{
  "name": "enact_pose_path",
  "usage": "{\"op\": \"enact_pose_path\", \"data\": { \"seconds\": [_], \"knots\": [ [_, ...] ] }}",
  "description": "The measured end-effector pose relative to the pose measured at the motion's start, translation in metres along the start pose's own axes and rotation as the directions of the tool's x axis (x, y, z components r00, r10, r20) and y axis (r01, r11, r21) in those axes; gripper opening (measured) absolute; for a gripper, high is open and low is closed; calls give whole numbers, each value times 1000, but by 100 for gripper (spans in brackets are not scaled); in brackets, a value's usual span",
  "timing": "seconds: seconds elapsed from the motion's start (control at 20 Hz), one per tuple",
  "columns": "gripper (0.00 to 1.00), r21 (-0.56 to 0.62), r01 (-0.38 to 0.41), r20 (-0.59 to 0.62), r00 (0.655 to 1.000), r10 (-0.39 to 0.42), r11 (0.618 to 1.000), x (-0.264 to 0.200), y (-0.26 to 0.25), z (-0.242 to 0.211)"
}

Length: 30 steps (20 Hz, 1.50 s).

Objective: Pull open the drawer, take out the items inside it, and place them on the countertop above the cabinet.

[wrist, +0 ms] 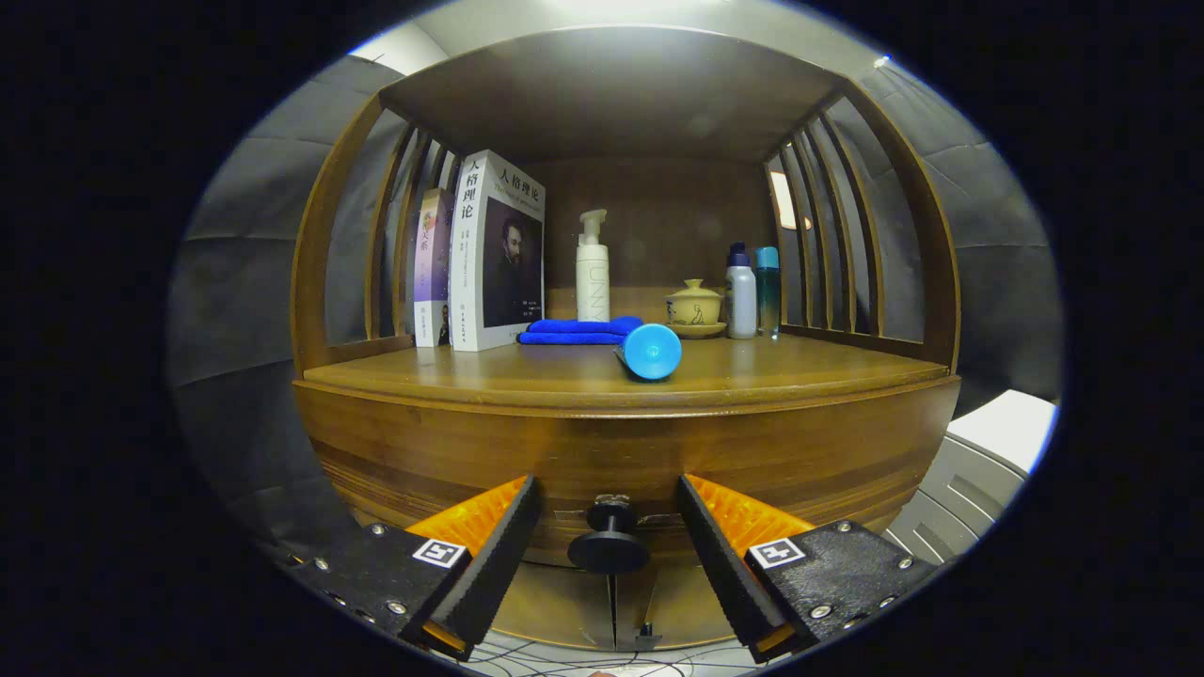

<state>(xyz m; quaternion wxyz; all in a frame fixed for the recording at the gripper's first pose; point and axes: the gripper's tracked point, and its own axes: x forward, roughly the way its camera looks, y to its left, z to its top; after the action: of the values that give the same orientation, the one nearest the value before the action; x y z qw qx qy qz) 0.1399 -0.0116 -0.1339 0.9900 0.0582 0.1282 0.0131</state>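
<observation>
Gripper view puts us low in front of a wooden cabinet (621, 451), looking level across its bench (527, 374) with a slatted frame on either side and a roof board above.

Going left to right along the bench, we see a slim purple-spined book (432, 268) standing upright against a larger white book (497, 252), the two touching. Just beside them lies a folded blue cloth (578, 331), and behind the cloth stands a white pump bottle (593, 268). A blue cylinder (651, 351) lies on its side nearer the front edge, its round end facing us, touching or nearly touching the cloth's right end. Further back sits a yellowish lidded cup on a saucer (695, 308), then a white bottle with a dark cap (741, 291) and a teal bottle (768, 290) side by side by the right slats. A pale grey box (988, 461) stands off to the right of the cabinet.

Below the bench, the drawer front carries a dark round knob (609, 541). The drawer looks closed, so we cannot see its contents.

Our tool (609, 536) is held level and square to the cabinet, its fingers spread apart with the knob between their tips, touching neither.
</observation>
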Motion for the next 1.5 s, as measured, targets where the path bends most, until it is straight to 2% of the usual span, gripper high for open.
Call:
{"op": "enact_pose_path", "data": {
  "seconds": [0.35,0.75,0.95,1.25,1.5],
  "knots": [
    [95,-9,1,-19,1000,-1,1000,-13,-3,6],
    [94,-16,113,96,989,-111,994,-78,-29,94],
    [94,8,115,164,980,-115,993,-114,-27,139],
    [94,-18,143,221,966,-136,990,-164,-28,175],
    [94,-15,143,251,959,-135,990,-185,-26,186]
  ]
}}
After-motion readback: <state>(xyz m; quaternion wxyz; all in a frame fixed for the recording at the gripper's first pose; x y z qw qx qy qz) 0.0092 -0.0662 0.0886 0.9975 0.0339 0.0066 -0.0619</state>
